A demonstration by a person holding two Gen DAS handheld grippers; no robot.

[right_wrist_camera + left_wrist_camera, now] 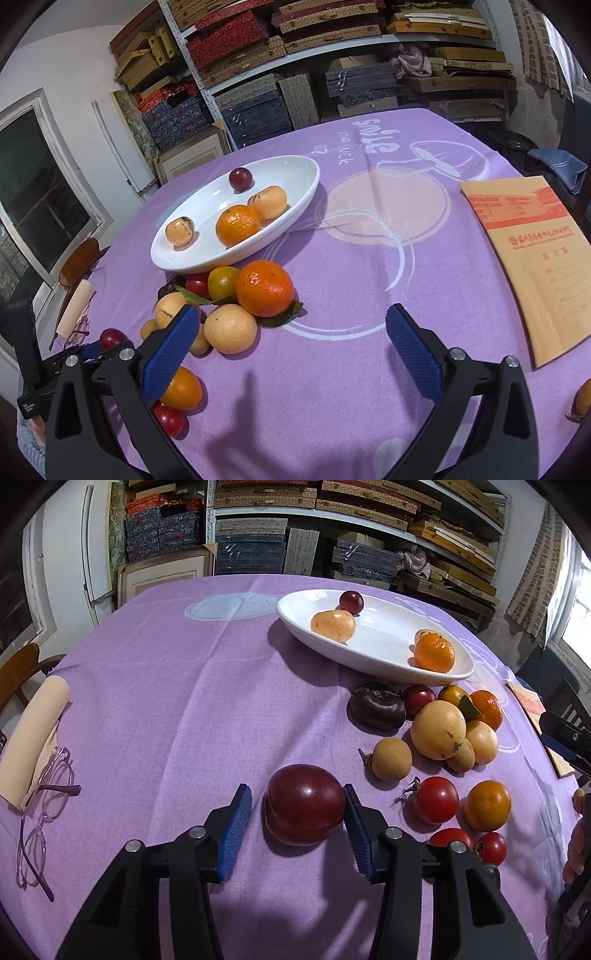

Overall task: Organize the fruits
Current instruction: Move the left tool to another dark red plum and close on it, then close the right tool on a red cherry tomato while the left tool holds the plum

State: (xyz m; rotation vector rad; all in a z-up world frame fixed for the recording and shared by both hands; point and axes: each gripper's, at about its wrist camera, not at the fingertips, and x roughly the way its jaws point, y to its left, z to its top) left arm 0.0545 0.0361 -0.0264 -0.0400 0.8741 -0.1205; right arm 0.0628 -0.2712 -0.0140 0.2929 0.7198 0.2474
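Observation:
A white oval dish (373,650) (295,173) on the purple cloth holds a small dark plum (351,601), pale orange fruits (333,626) and a mandarin (434,652). A pile of loose fruit (437,729) (264,288) lies in front of the dish. My left gripper (297,805) is open around a large dark red plum (304,805) on the cloth; the right pad touches it, the left pad stands apart. My right gripper (291,350) is open and empty over bare cloth, right of the pile.
Glasses (44,812) and a cream roll (33,734) lie at the table's left edge. An orange exercise book (535,258) lies at the right. One fruit (583,398) sits at the far right edge. Shelves of boxes stand behind the table.

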